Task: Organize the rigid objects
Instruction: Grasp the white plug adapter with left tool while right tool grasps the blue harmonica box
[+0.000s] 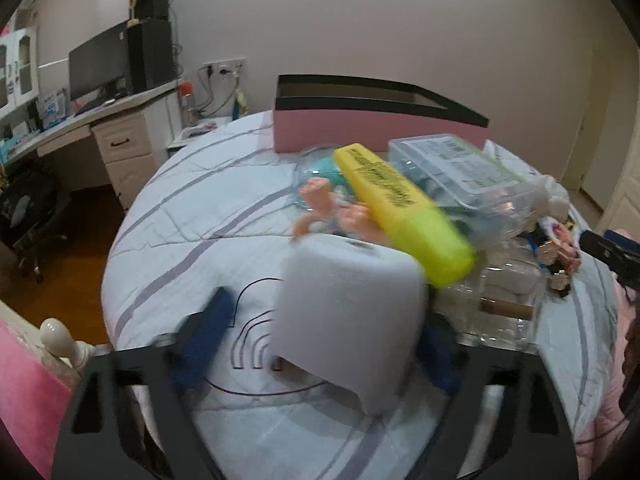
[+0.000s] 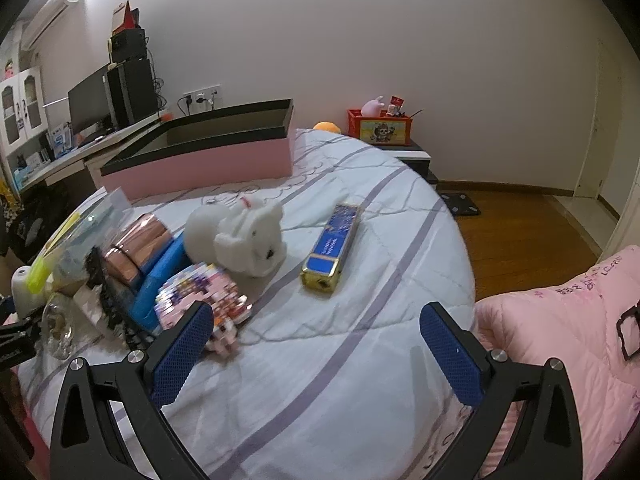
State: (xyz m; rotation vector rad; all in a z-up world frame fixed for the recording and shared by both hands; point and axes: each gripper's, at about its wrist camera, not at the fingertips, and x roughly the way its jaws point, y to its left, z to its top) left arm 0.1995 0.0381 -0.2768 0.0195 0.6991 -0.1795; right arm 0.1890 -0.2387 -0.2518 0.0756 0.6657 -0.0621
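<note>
white rounded cylinder (image 1: 348,320) between left gripper (image 1: 320,344) pads.

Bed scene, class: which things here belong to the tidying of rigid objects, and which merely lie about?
Belong to the job:
white cylinder in the left gripper
pink box
yellow highlighter
blue and gold box
clear plastic case

Just lying about:
white plush toy
monitor
red crate

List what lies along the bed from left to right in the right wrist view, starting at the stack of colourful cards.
Stack of colourful pink cards → white plush rabbit toy → blue and gold rectangular box → pink quilted blanket at the far right.
</note>
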